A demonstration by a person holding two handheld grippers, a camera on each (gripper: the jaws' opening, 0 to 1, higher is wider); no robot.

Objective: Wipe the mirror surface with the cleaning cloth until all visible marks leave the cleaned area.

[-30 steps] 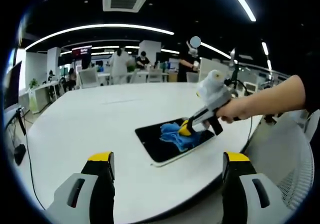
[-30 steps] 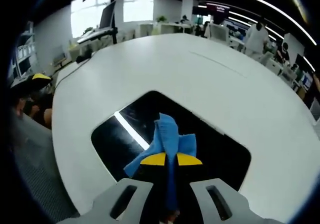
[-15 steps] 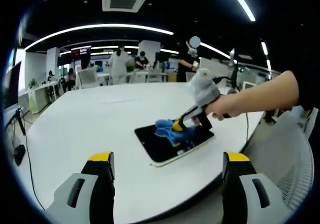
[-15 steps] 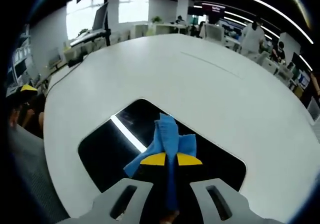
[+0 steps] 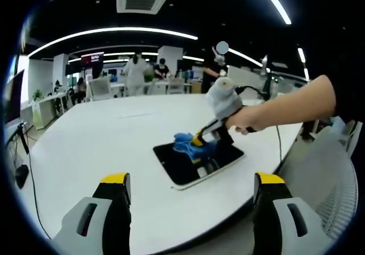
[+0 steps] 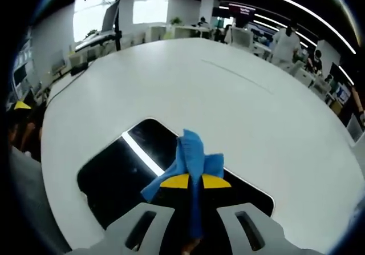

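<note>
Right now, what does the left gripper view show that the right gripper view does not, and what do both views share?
The left gripper view alone shows the open left gripper held back from the table, and the person's hand holding the right gripper. The right gripper view alone shows close up how the right gripper is shut on the blue cloth, and a bright light strip reflected in the mirror. Both share the white table, mirror and cloth.

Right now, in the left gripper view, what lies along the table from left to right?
Bare white table → dark mirror → blue cloth → right gripper → the person's hand.
</note>
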